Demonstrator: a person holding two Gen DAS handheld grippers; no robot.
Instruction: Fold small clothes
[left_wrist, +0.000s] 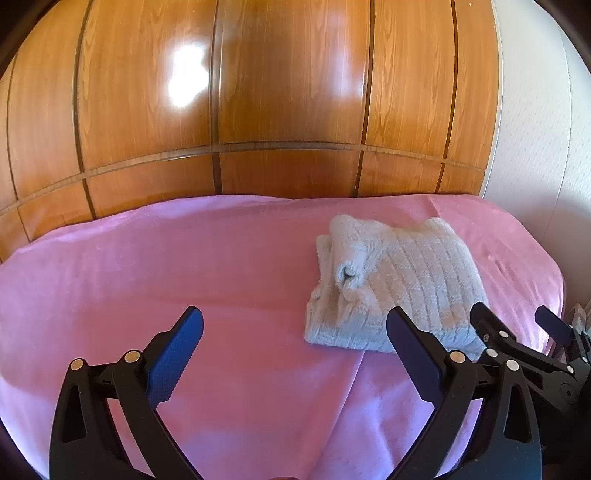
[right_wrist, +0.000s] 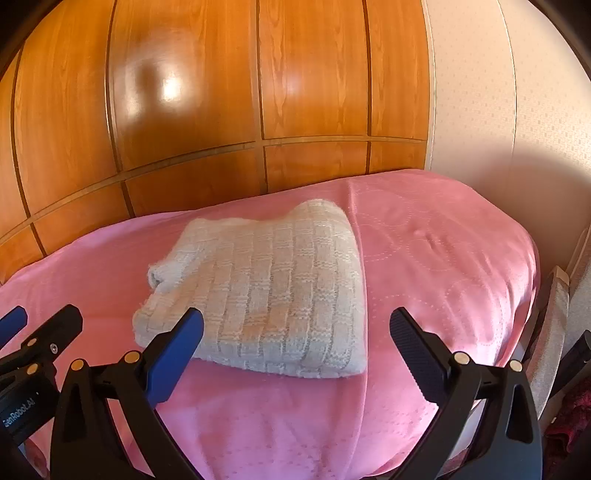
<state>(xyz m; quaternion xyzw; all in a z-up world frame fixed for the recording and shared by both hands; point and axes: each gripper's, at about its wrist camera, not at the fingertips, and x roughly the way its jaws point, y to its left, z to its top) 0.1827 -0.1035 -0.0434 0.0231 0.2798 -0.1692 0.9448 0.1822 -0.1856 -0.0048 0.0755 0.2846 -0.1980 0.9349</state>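
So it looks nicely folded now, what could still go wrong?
The white knitted sweater is a loose, thick stack, with a rolled sleeve end on top; a nudge from either open gripper, left or right, could undo it. The pink bedspread is soft, so dragging it could shift the bundle.

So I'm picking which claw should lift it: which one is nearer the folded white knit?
Right. The right claw hangs open directly before the folded white knit; the left claw, also open, sits off to its left over the pink bedspread.
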